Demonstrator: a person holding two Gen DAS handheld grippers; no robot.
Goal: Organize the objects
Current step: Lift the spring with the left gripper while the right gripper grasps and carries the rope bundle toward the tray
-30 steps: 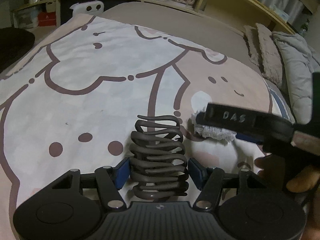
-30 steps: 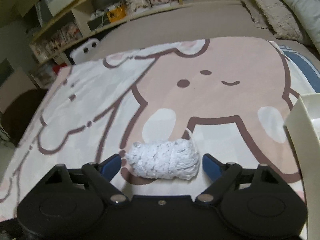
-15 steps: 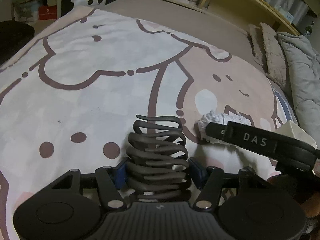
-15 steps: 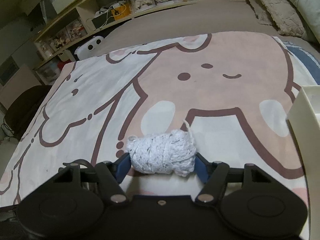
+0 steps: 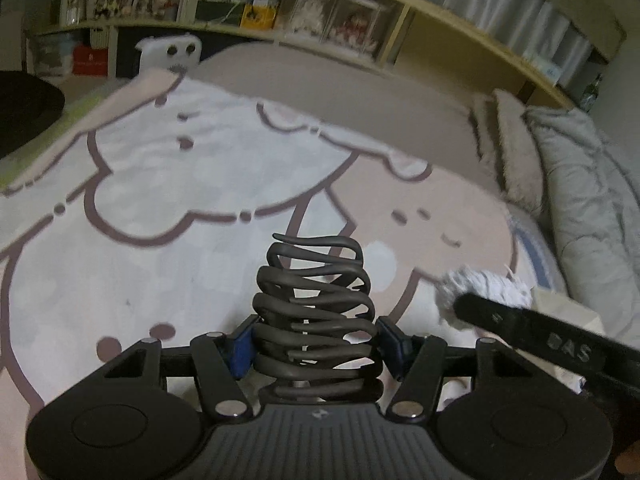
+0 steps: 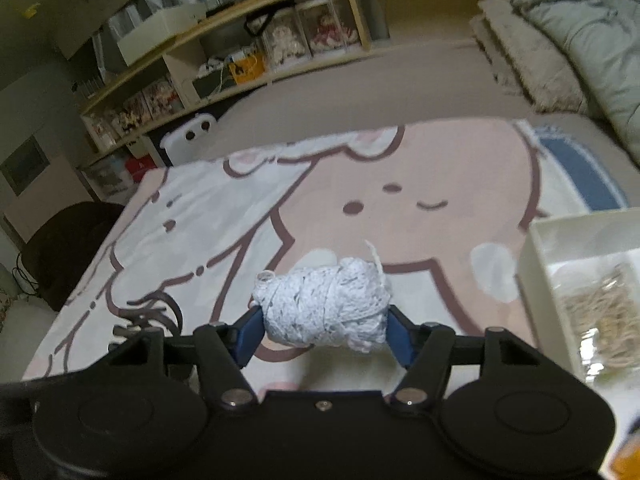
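Note:
My left gripper (image 5: 316,344) is shut on a dark grey coiled cord bundle (image 5: 316,312) and holds it above the cartoon blanket (image 5: 168,200). My right gripper (image 6: 324,326) is shut on a white ball of yarn (image 6: 326,306) and holds it lifted above the blanket (image 6: 440,168). The yarn (image 5: 486,286) and the right gripper's black arm (image 5: 532,334) also show at the right of the left wrist view. A white box (image 6: 536,256) holding beige string (image 6: 604,320) stands at the right in the right wrist view.
Pillows and a grey duvet (image 5: 580,208) lie along the bed's right side. Wooden shelves (image 5: 360,12) with boxes and dolls run behind the bed. A dark chair (image 6: 68,248) stands off the bed's left edge.
Both grippers have lifted their loads off the blanket and tilted up, so more shelf shows. The right gripper closed on the yarn and carried it toward the white box.

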